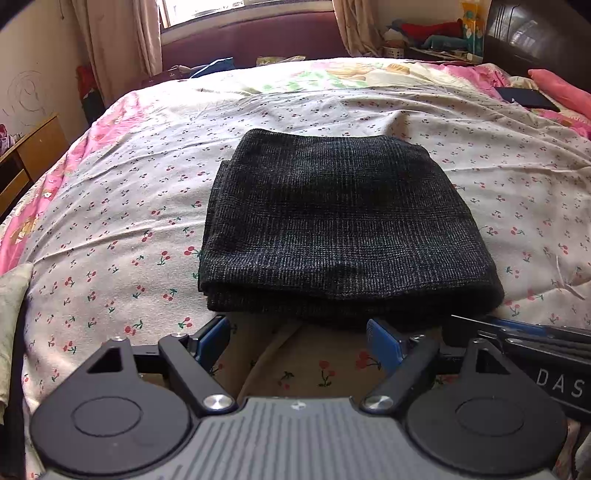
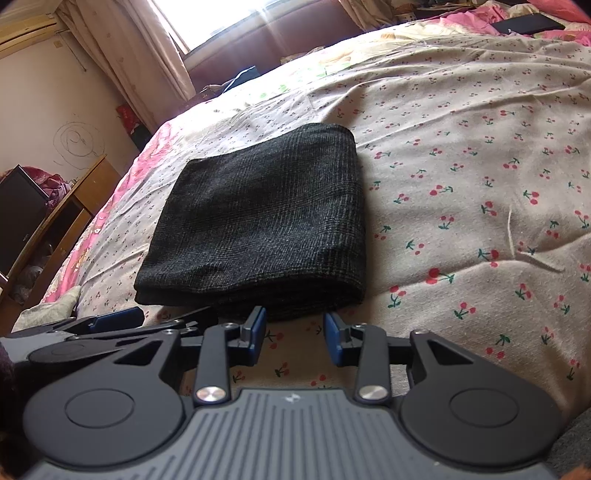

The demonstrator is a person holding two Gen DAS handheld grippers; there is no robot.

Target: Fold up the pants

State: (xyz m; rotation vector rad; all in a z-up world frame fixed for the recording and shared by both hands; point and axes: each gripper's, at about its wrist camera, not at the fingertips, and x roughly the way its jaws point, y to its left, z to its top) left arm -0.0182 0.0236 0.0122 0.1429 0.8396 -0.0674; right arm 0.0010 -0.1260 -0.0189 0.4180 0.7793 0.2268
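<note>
Bedsheet (image 1: 122,206) carries pants (image 1: 340,218), folded into a thick soft stack, mid-bed. Looks heavy-ish, floppy, not slippery; you'd grab all layers at near edge. Left gripper (image 1: 297,338) & right gripper (image 2: 294,334) both spread, holding nothing.

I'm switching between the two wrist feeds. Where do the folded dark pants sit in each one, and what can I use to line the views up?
Left wrist: folded pants fill the centre, just beyond the open left claw.
Right wrist: pants lie left of centre, ahead of the open right claw.
Shared landmark: black flat item near the pink bedding, upper right in both.
</note>
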